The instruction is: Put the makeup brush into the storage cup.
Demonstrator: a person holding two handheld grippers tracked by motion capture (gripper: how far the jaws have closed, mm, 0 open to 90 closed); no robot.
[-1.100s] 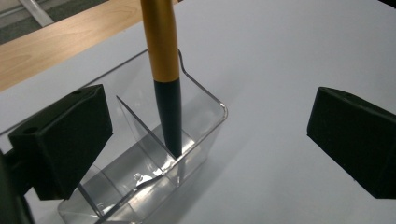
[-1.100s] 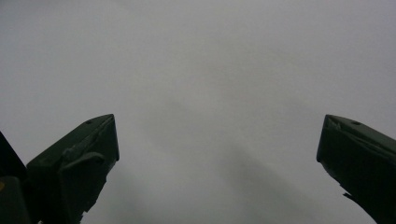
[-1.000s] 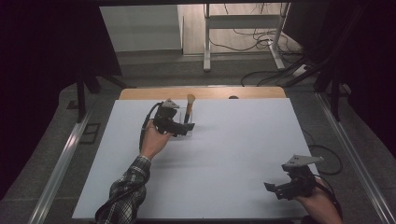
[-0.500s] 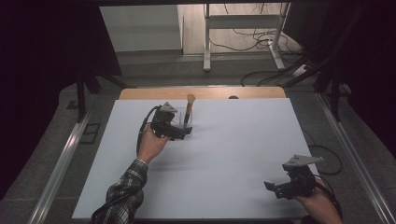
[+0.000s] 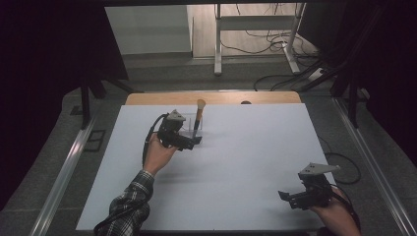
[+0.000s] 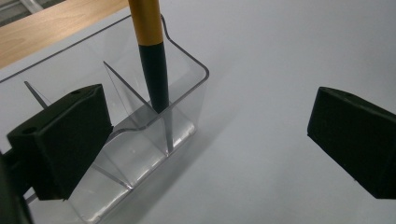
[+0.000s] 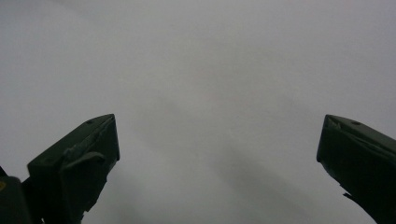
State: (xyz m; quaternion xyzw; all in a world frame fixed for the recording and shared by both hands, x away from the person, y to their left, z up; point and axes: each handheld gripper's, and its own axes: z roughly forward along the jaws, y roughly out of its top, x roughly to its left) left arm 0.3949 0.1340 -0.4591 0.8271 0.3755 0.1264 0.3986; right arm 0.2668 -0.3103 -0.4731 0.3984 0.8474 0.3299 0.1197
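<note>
L gripper [image 5: 193,140] sits w/ jaws wide apart right by the clear organizer [image 6: 140,135], holding nothing; the brush [image 6: 152,51] stands upright in an end compartment, gold-and-black handle down, near the table's [image 5: 236,162] far edge. R gripper [image 5: 292,195] rests near the front-right corner, jaws also apart & empty, well apart from the organizer.

- a table [image 5: 231,187] covered with a plain white sheet, with a strip of bare wood [image 5: 147,98] along the far edge.
- a clear plastic organizer [image 6: 140,140] with divided compartments stands on the white surface near the far edge, left of centre.
- a small dark spot [image 5: 245,103] sits on the wood strip.
</note>
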